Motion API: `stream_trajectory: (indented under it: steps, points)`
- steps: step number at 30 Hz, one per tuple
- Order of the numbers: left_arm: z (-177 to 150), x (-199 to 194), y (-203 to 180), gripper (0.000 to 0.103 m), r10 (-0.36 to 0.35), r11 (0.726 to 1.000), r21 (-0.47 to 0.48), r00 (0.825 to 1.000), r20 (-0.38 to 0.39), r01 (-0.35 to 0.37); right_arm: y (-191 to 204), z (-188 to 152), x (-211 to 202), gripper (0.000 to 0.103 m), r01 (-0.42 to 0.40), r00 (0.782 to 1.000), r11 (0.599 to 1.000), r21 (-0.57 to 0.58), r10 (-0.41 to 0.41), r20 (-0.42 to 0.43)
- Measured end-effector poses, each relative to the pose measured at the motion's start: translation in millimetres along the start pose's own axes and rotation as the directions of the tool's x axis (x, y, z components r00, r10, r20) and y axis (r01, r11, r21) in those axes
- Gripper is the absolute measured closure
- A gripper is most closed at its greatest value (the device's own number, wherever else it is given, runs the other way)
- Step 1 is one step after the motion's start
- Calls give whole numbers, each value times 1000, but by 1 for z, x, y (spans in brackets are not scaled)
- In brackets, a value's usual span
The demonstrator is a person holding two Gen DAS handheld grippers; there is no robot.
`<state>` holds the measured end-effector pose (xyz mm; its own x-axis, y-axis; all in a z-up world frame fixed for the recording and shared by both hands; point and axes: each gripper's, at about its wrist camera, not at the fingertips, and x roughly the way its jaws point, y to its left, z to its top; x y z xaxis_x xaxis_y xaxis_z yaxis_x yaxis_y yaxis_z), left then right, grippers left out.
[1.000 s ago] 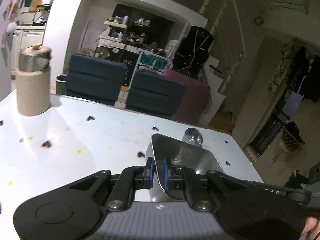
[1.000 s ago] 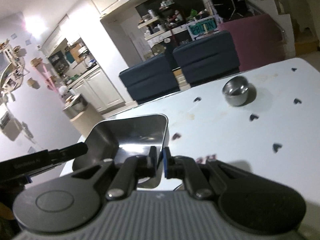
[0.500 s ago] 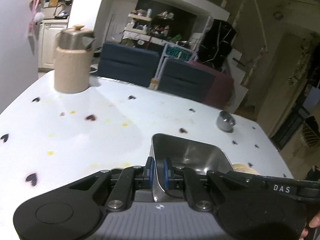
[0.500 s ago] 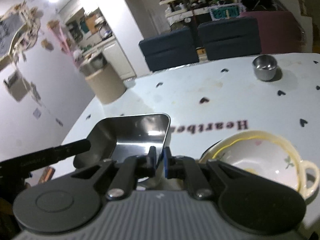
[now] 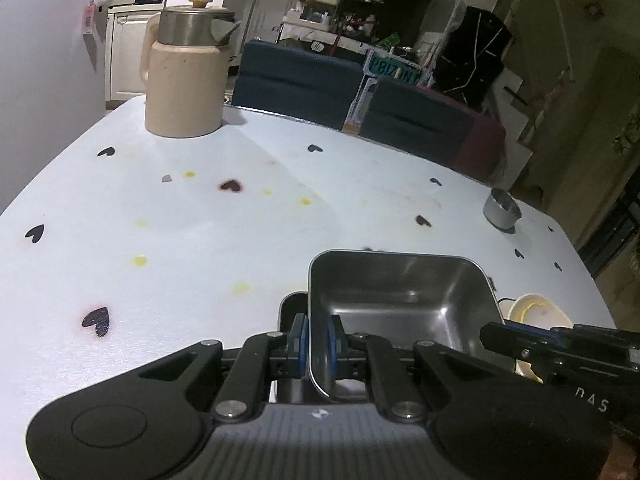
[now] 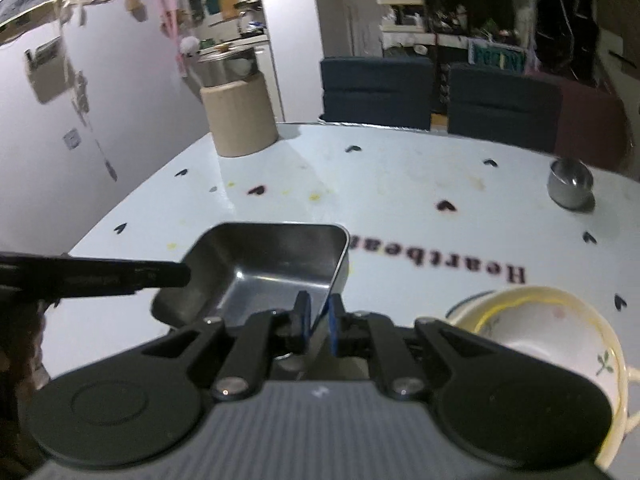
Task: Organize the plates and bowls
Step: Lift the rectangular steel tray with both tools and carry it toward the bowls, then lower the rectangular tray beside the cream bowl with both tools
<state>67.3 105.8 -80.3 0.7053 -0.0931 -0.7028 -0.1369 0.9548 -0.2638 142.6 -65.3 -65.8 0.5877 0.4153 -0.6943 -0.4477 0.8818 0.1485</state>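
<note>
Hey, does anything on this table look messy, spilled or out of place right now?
Yes. The white tablecloth is dotted with small yellow spots, like dried drips, and one dark heart looks smeared purple. The steel tray is tilted, but both tools grip it.

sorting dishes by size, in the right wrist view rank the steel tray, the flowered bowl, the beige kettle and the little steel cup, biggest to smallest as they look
1. flowered bowl, though it is nearest the camera and partly hidden
2. steel tray, close to the bowl in looks
3. beige kettle, far off, so likely understated
4. little steel cup
</note>
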Motion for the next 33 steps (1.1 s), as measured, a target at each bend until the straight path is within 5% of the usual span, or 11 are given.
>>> stream_trajectory:
  steps: [15, 33]
  points:
    - [-6, 10, 2, 92, 66, 997, 39, 997, -42, -64, 13, 7, 26, 90, -19, 998, 1000, 9, 19, -57]
    - [-11, 26, 7, 94, 98, 993, 68, 990, -100, -92, 37, -1, 48, 91, 60, 992, 992, -115, -72, -107]
